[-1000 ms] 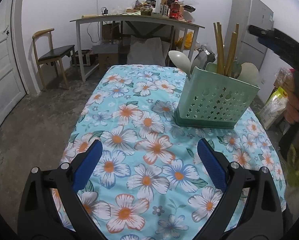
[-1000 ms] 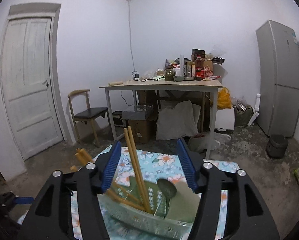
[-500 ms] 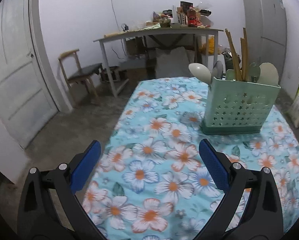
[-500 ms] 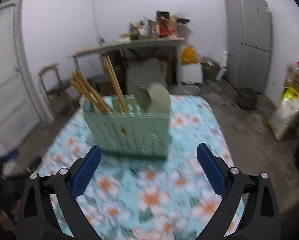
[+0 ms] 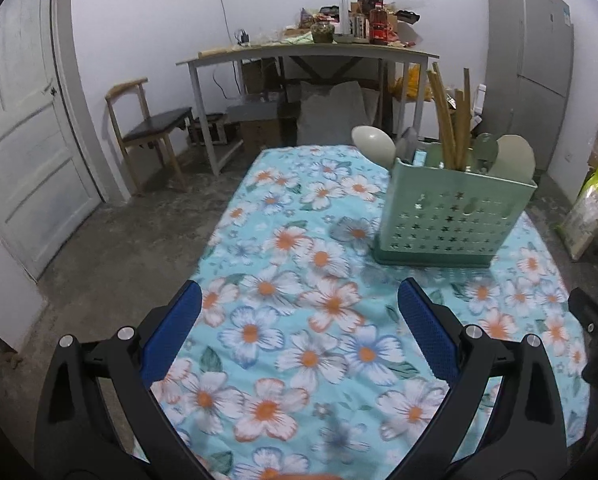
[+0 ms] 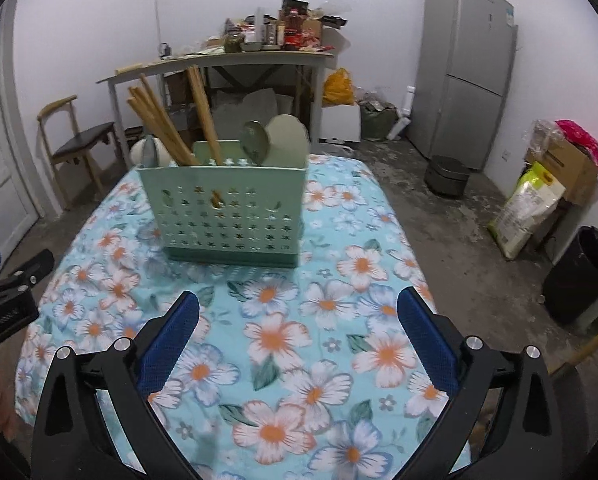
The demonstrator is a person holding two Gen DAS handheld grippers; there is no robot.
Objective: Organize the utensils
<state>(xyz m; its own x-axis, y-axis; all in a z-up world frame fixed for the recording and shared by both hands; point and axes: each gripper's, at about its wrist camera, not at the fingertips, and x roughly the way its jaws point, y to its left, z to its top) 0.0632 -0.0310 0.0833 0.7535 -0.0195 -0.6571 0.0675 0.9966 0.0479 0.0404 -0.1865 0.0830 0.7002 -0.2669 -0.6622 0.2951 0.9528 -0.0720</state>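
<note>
With chopsticks (image 6: pixel 167 128) and spoons (image 6: pixel 255 138) standing in the green holder (image 6: pixel 227 208) near the table's (image 6: pixel 371 240) far edge and none left on the cloth, the task looks finished, both the left gripper (image 5: pixel 299 328) and right gripper (image 6: pixel 299 328) gaping wide and empty.

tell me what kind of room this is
Probably a plain home kitchen or dining room that doubles as storage. A fridge stands against the wall, a side table is crowded with bottles and jars, and a utensil holder sits on the flowered tablecloth.
</note>
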